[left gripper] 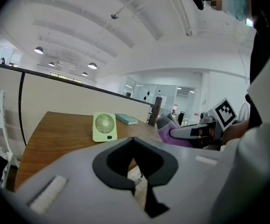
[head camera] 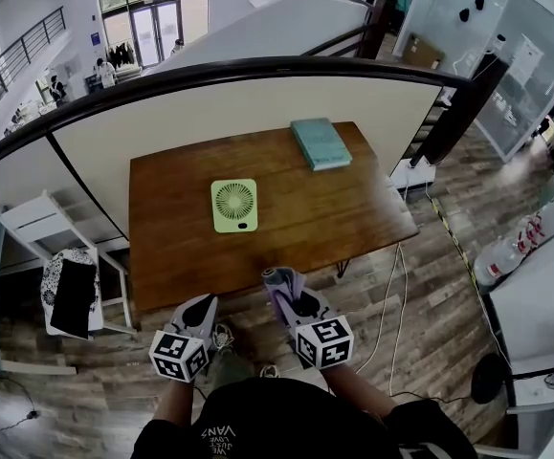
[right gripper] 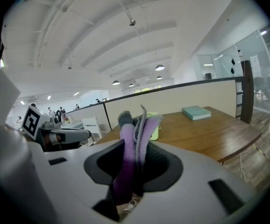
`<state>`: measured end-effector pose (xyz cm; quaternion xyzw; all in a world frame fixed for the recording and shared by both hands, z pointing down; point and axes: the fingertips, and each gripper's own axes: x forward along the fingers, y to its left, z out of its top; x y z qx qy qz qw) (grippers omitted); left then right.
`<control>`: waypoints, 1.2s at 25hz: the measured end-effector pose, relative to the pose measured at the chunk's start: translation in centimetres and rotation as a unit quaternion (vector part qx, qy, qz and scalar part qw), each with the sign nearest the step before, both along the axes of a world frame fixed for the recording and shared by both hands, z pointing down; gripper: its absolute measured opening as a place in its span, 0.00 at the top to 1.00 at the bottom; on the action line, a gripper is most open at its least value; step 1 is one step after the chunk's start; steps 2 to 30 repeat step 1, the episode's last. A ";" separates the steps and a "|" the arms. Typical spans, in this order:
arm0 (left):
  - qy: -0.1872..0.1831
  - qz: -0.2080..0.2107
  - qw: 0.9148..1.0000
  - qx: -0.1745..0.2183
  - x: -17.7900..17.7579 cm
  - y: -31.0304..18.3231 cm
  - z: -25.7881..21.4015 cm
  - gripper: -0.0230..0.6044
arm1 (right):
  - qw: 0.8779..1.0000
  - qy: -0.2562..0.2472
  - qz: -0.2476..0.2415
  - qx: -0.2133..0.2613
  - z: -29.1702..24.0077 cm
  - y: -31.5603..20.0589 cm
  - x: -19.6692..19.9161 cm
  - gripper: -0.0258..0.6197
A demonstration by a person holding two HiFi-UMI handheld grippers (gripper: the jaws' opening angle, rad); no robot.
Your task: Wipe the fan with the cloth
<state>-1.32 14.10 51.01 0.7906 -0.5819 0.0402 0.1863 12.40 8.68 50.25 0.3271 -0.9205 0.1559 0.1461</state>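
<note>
Cloth [right gripper: 125, 157]: purple and grey, soft, bunched into a narrow upright wad. Clamped between the jaws of the right gripper [head camera: 288, 293], jaws pressed shut on it, loose end poking out past the tips. Hangs over the plank floor [head camera: 420, 304], short of the table's near edge and touching no wood.

Left gripper [head camera: 200, 309]: just beside the right one. Jaws closed tip to tip, nothing between them. Pale grey plastic shell, dark lining round the jaw opening. Also short of the near edge, over the floor.

Table [head camera: 353, 218]: rectangular, brown wood, smooth top with visible grain. Long near edge facing both grippers. Bare wood on every side of the fan, so open room to come in from the front, left or right.

Fan [head camera: 234, 205]: pale green, square body with rounded corners, round slatted grille, small dark mark below the grille (too small to tell what). Stands upright about mid-table, a little left of centre, grille turned toward the grippers. Well apart from every table edge.

Book [head camera: 321, 142]: teal, thin, lying flat near the far right corner, well apart from the fan.

Cable [head camera: 388, 295]: pale, thin, trailing over the floor by the table's right end.

Chair [head camera: 42, 223]: white frame, left of the table, apart from the tabletop.

Partition [head camera: 257, 103]: cream panel under a dark curved rail, right behind the far edge, closing off that side.
</note>
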 end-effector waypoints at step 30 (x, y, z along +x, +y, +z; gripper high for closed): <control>0.000 0.001 1.000 -0.001 0.0 -0.1 0.0 0.95 | 1.000 0.000 0.001 0.000 0.0 -0.1 0.0 0.79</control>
